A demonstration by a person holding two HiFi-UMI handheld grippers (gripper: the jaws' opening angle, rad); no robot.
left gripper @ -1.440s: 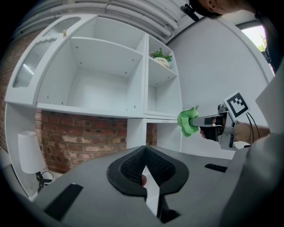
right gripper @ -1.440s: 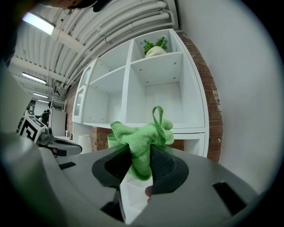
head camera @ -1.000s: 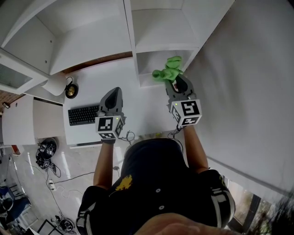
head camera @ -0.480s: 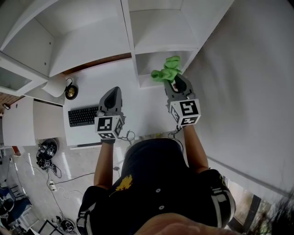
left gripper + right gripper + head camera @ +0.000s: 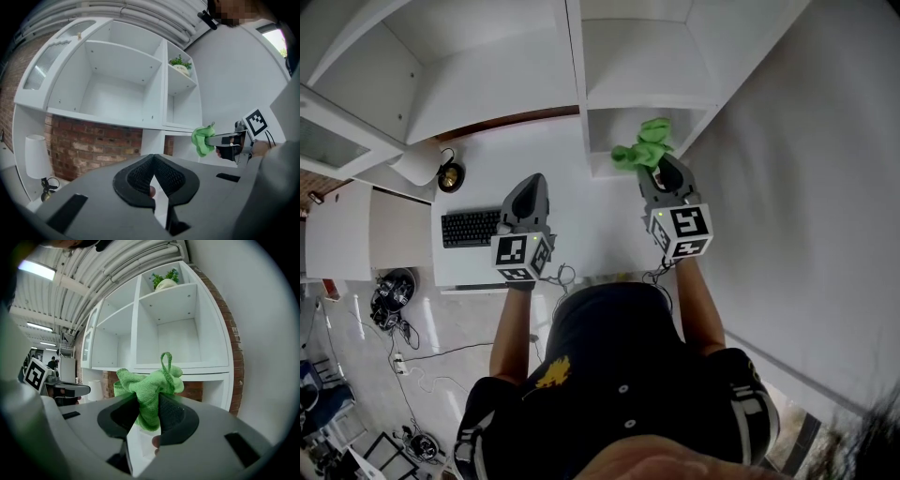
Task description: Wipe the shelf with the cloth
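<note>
Jaws of my right gripper [image 5: 148,404] are clamped on the bunched green cloth [image 5: 149,380], which I hold near the lower boards of the white shelf [image 5: 187,365], whether touching I cannot tell, while my left gripper [image 5: 153,164] hangs closed on nothing; wiping, I judge, is barely begun if at all

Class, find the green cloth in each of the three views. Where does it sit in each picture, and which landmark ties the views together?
Head view: the green cloth is upper centre-right, at the tip of the right gripper.
Left gripper view: right of centre, held out by the right gripper.
Right gripper view: in the middle, pinched between the jaws.
Shared landmark: the shelf's upright divider.
</note>
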